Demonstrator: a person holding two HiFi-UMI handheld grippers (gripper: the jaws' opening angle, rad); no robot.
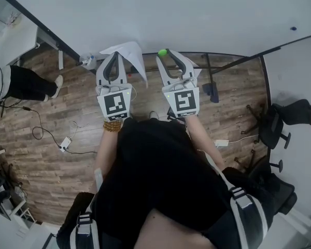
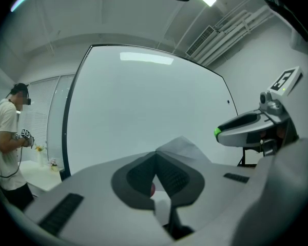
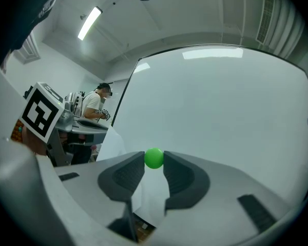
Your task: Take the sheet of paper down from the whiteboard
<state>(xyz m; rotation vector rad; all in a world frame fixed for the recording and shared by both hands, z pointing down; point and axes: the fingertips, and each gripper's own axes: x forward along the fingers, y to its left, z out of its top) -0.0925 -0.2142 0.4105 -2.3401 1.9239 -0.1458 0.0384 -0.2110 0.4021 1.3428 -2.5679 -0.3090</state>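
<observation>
The white sheet of paper [image 1: 130, 52] hangs off the whiteboard [image 1: 171, 14], pinched in my left gripper [image 1: 114, 55]. In the left gripper view the jaws [image 2: 155, 157] are shut on the sheet [image 2: 184, 147], and a small red spot shows deep between the pads. My right gripper [image 1: 166, 55] sits just right of the sheet and is shut on a green ball-shaped magnet [image 1: 163, 52]. The right gripper view shows that green magnet [image 3: 154, 158] clamped between the fingertips, with the sheet [image 3: 109, 148] to its left. Both grippers point at the board.
A small blue dot [image 1: 293, 28] sits on the whiteboard at the right. The board's stand feet [image 1: 212, 90] and black chairs [image 1: 285, 121] are on the wooden floor to the right. Cables [image 1: 41, 134] and another person's leg [image 1: 28, 84] are on the left.
</observation>
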